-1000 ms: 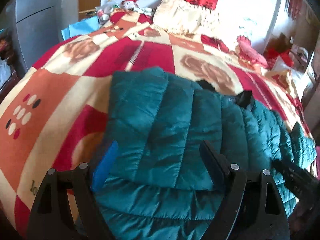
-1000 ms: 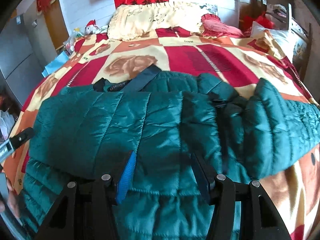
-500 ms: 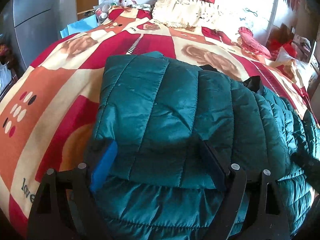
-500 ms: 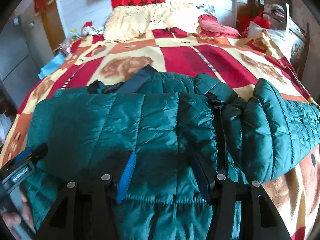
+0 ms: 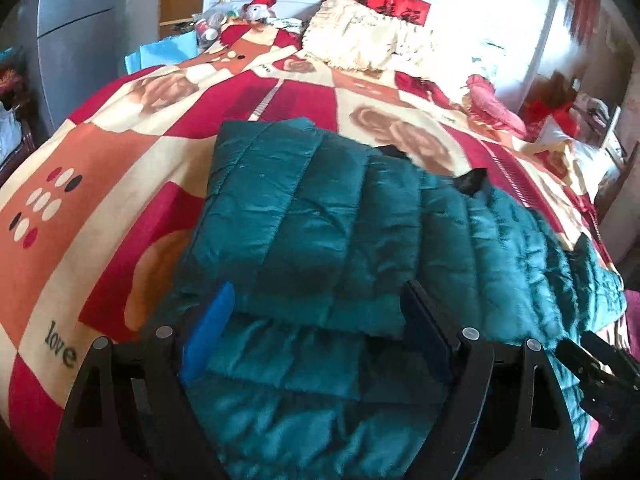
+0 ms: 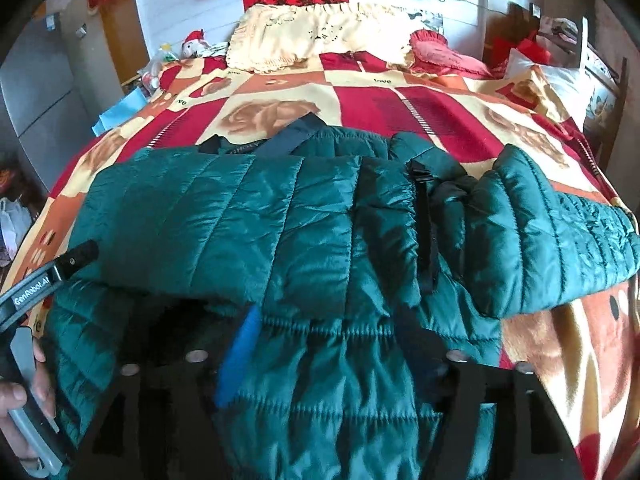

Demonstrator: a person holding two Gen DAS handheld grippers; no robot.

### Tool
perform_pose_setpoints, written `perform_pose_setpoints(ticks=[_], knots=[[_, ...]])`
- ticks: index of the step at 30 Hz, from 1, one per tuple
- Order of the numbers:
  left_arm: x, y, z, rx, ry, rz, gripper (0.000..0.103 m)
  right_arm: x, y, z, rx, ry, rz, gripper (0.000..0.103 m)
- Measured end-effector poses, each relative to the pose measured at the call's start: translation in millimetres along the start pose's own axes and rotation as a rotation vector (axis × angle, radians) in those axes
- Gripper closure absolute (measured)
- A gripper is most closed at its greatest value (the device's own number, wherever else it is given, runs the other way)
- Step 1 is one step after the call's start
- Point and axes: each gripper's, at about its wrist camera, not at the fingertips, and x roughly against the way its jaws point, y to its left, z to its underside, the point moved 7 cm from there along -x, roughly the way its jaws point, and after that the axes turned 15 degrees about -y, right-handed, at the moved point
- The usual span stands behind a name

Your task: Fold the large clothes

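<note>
From the left wrist view, a green quilted jacket lies across a bed covered by a red, orange and cream patterned blanket. One panel of the jacket is folded over the rest, and its lower edge runs just ahead of the left gripper. That gripper's jaws stand wide apart, one with a blue pad and one dark, with the folded edge lying between them; the pads do not press on the fabric, so nothing is gripped. A cream fringed pillow sits at the head of the bed, a pink cushion to its right, and a small stuffed toy in a red hat at the far left corner. Part of the other tool shows at the lower right edge.

From the right wrist view, the same jacket fills the near half of the bed, one sleeve stretched out to the right over the blanket. The right gripper hangs over the jacket's lower part (its near end is rather blurred), and its jaws are opening, with quilted fabric lying between them but not pinched. At the left edge a hand grips the handle of the left tool. The cream pillow lies at the headboard.
</note>
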Motion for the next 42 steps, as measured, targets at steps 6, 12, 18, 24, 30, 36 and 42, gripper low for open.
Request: perform_pose_setpoints(ticks=[6,12,18,24,30,36,42], knots=[[16.4,-23.1,1.4,-0.045,-0.008,0.026,0.018,16.1,-3.9,-2.0,-0.024,-0.024,-0.015,0.032],[25.5,-42.0,7.9,-0.068,-0.002,0.053,0.018,32.2,-12.7,-9.9,-0.026,-0.051,-0.022,0.032],[33.0,-61.4,12.8,-0.109,-0.010,0.065,0.018,39.4,-37.8,-12.9,-0.039,-0.063,0.015,0.032],[34.4,-75.1,13.5,-0.156,-0.023,0.058,0.018,38.1,-60.4,-10.1,-0.058,-0.052,0.056,0.032],[32.4,-81.1,14.3,-0.179,-0.029,0.054,0.018,38.1,-72.4,-7.6,-0.074,-0.050,0.082,0.032],[26.2,-79.9,17.4,-0.174,-0.027,0.047,0.018,39.2,-84.4,-8.0,-0.069,-0.053,0.117,0.032],[18.5,-77.2,19.0,-0.155,-0.021,0.042,0.018,35.6,-98.4,-7.6,-0.064,-0.049,0.144,0.032]])
